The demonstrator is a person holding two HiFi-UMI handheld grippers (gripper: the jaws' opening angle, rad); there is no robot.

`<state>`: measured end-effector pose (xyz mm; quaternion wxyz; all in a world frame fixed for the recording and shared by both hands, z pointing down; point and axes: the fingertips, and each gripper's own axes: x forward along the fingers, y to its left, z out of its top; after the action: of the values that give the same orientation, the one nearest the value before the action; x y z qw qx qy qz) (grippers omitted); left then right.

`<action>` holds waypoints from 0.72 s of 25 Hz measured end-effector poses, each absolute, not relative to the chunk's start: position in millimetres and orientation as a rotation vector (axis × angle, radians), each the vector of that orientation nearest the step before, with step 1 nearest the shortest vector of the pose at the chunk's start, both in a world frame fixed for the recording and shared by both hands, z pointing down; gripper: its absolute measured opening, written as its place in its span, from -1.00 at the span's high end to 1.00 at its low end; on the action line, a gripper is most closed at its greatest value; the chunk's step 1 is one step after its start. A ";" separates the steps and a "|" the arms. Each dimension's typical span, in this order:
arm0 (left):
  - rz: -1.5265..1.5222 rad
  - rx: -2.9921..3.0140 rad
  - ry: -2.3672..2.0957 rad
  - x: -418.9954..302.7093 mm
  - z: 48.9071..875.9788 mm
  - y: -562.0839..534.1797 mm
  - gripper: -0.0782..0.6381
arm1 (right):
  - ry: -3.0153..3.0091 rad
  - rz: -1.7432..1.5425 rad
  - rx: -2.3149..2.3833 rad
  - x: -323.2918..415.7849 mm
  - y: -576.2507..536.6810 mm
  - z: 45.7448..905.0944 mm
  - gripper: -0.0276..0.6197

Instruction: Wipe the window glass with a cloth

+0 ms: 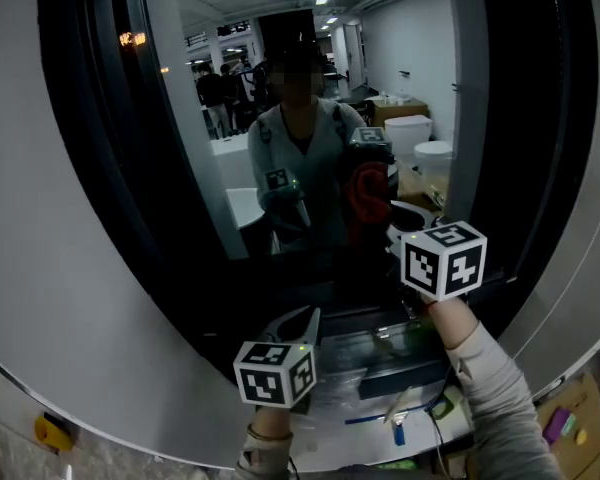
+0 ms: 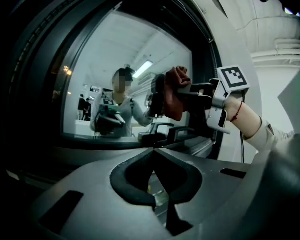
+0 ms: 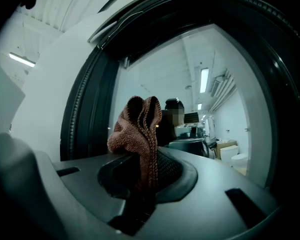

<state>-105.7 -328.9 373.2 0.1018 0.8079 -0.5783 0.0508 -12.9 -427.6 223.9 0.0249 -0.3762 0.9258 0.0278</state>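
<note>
The window glass (image 1: 280, 88) is a dark-framed pane that mirrors a person and a bright room. My right gripper (image 1: 398, 218) is raised to the pane's lower right and is shut on a red-brown knitted cloth (image 1: 368, 196), which is bunched at the glass. In the right gripper view the cloth (image 3: 137, 129) stands up out of the closed jaws of the right gripper (image 3: 145, 169). My left gripper (image 1: 298, 320) hangs lower, below the pane near the sill, shut and holding nothing. The left gripper view shows that gripper (image 2: 154, 154) closed, with the cloth (image 2: 175, 96) up to the right.
The thick black window frame (image 1: 110, 168) and grey wall surround the glass. Dark handles (image 2: 165, 131) sit on the lower frame. Below the sill lie clear plastic sheeting (image 1: 360, 388), a blue-tipped pen (image 1: 398, 430) and a cardboard box (image 1: 570, 428).
</note>
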 end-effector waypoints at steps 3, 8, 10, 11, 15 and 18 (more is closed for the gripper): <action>0.157 2.409 -1.679 -93.1 372.9 -334.6 0.77 | 2.840 0.092 -1.225 10.3 -432.3 224.3 0.76; 0.166 2.452 -1.623 -71.5 371.3 -344.1 0.77 | 2.786 0.083 -1.339 52.1 -439.4 225.4 0.76; 0.172 2.469 -1.601 -63.1 370.9 -349.1 0.77 | 2.760 0.082 -1.386 69.1 -444.2 225.2 0.75; 0.175 2.478 -1.590 -59.2 371.0 -351.7 0.77 | 2.747 0.082 -1.411 77.5 -447.0 225.3 0.76; 0.185 2.509 -1.542 -45.2 373.1 -361.4 0.77 | 2.697 0.070 -1.513 108.5 -458.7 228.9 0.76; 0.193 2.530 -1.507 -34.2 375.3 -366.0 0.77 | 2.665 0.049 -1.570 128.8 -464.2 233.5 0.76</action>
<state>-34.2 -366.0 375.3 0.0950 0.8535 -0.5083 0.0650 128.8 -464.2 233.5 0.0240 -0.5075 0.8612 0.0159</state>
